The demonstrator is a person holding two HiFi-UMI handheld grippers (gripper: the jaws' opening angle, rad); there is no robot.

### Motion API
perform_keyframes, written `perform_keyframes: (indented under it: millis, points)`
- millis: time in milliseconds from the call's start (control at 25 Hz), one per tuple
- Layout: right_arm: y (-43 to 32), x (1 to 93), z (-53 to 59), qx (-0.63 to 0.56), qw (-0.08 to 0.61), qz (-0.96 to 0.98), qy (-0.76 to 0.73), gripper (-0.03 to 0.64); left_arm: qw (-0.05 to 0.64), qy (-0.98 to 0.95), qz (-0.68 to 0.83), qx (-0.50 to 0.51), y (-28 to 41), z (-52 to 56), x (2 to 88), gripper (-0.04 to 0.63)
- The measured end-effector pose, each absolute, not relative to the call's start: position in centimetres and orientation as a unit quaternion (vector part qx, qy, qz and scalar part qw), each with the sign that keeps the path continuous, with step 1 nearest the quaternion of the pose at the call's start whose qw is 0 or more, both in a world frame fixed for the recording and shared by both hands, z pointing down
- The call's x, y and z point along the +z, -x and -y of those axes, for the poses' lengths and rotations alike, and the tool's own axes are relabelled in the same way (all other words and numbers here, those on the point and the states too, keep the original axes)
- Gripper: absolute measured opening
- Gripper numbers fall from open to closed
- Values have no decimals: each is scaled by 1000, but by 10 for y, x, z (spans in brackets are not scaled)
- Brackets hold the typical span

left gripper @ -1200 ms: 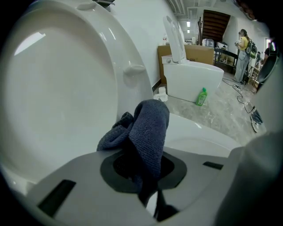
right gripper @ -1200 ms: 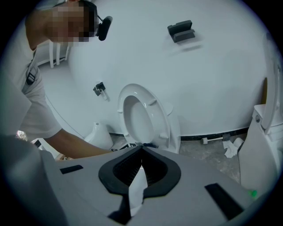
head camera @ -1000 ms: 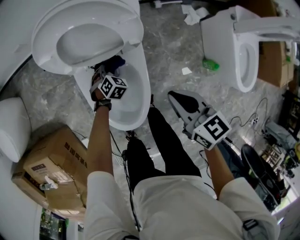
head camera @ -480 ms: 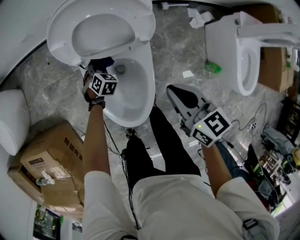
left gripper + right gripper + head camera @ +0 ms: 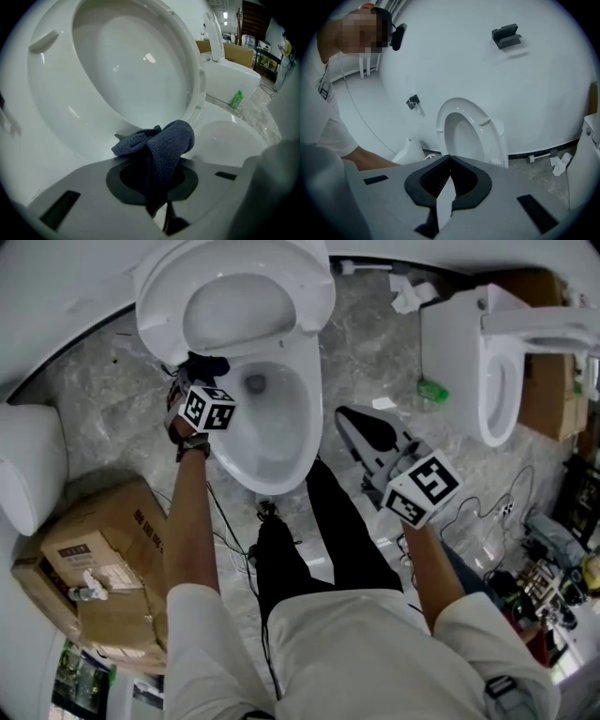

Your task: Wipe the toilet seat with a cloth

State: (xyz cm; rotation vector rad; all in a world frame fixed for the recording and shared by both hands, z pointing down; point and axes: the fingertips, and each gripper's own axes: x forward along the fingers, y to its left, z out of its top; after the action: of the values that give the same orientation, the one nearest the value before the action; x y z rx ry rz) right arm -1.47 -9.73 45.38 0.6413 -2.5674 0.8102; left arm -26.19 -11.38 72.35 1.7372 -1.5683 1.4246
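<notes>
Head view: the left arm reaches out nearly straight to the toilet. Its hand-held gripper tips steeply down at the bowl's back left rim, just under the raised seat. Left gripper view: that hand-held gripper is clenched on the dark blue cloth. The cloth bunches out past the jaws where the raised seat meets the rim. The open bowl lies to its right.

The right arm is bent, and its hand-held gripper is held right of the toilet, clear of the rim, over the floor. Right gripper view: its jaws are clenched together with nothing between them, and it looks across at the seat standing against the white wall.

A box sits left of the toilet, close beside the left forearm. Right of the toilet the floor is open as far as a green bottle and a second toilet. The person's legs stand just in front of the bowl's front edge.
</notes>
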Motion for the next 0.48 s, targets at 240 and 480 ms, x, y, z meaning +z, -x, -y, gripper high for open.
perform_keyframes:
  millis: [240, 480]
  points:
    - [24, 439, 102, 282, 183, 915, -222, 26, 189, -625, 567, 502, 263, 112, 702, 44]
    - [31, 416, 113, 267, 174, 922, -219, 26, 157, -633, 556, 516, 265, 112, 681, 44]
